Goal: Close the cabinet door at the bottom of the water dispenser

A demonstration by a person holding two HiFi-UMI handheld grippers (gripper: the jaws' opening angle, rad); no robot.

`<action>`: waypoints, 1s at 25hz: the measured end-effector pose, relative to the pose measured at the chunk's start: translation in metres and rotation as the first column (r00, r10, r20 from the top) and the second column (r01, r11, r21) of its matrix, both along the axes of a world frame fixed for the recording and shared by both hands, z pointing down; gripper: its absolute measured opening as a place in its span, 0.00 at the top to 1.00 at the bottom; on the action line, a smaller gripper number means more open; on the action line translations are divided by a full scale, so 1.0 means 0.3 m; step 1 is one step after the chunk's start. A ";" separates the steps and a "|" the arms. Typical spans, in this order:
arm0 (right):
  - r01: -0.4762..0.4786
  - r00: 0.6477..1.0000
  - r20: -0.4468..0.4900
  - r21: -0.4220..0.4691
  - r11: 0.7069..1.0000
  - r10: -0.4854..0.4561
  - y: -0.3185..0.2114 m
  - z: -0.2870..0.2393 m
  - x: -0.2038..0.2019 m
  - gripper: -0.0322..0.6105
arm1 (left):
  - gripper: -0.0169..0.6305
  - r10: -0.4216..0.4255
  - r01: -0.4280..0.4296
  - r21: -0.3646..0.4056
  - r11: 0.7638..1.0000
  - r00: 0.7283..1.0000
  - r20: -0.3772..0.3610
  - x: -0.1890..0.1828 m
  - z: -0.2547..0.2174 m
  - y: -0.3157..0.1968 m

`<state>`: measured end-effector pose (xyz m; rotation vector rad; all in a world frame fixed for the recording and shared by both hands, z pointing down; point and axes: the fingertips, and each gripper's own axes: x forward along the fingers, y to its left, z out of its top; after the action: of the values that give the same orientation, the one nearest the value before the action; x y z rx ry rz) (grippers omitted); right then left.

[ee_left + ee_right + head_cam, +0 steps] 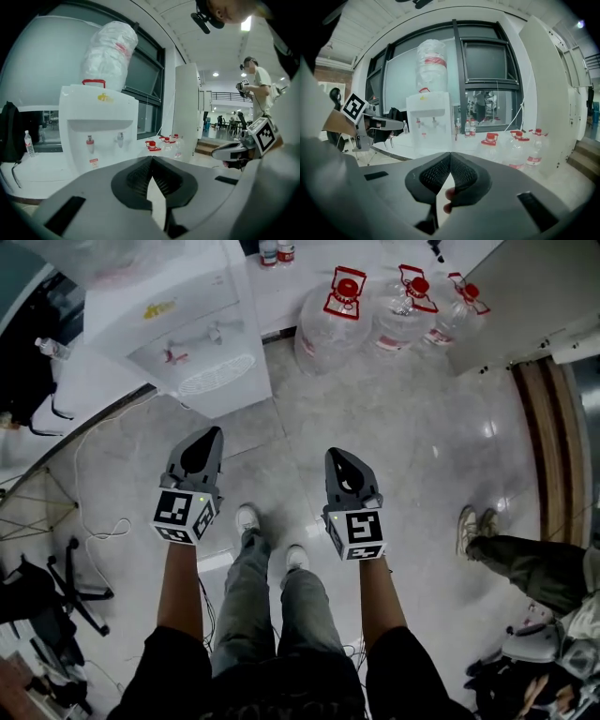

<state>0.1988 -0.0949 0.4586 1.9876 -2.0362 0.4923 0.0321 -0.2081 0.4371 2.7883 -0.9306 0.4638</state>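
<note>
Tiled floor (394, 427): water dispenser (183, 334) stands on it at top-left of the head view, ahead of both grippers and well apart. Its bottom cabinet door can't be made out. Three big jugs (333, 320) sit to its right. Left hand-held gripper (210, 433): jaws pressed together, nothing between. Right hand-held gripper (336, 455): same.

Glossy pale tile floor (403, 427) w/ light glare; brown wood strip (546, 446) along its right edge. Big dark-framed windows (487, 61) at back, white ledge (37, 171) running under them. Tall white panel (546, 93) stands at right. White slatted ceiling (370, 28), recessed ceiling lights (215, 74) on further back. Black chair base (80, 594) lower left, steps (583, 157) far right.
</note>
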 end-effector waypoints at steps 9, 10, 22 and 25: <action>0.059 0.998 0.003 0.053 0.997 -0.059 0.017 -0.403 -0.052 0.93 | 0.95 -0.070 0.071 0.053 0.996 0.997 -0.028 -0.067 -0.429 0.099; 0.065 0.998 0.000 0.058 0.996 -0.066 0.020 -0.444 -0.058 0.93 | 0.95 -0.077 0.078 0.061 0.995 0.997 -0.024 -0.076 -0.472 0.113; 0.163 0.986 -0.039 0.112 0.980 -0.160 0.099 -0.834 -0.160 0.93 | 0.95 -0.216 0.222 0.104 0.969 0.974 -0.067 -0.242 -0.861 0.283; 0.159 0.987 -0.034 0.141 0.977 -0.156 0.123 -0.915 -0.171 0.93 | 0.95 -0.248 0.253 0.117 0.960 0.967 -0.062 -0.285 -0.934 0.326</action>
<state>0.1473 -0.0579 0.1842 1.8772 -2.2496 0.2955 -0.0535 -0.1102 0.1569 2.7195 -1.3219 0.3102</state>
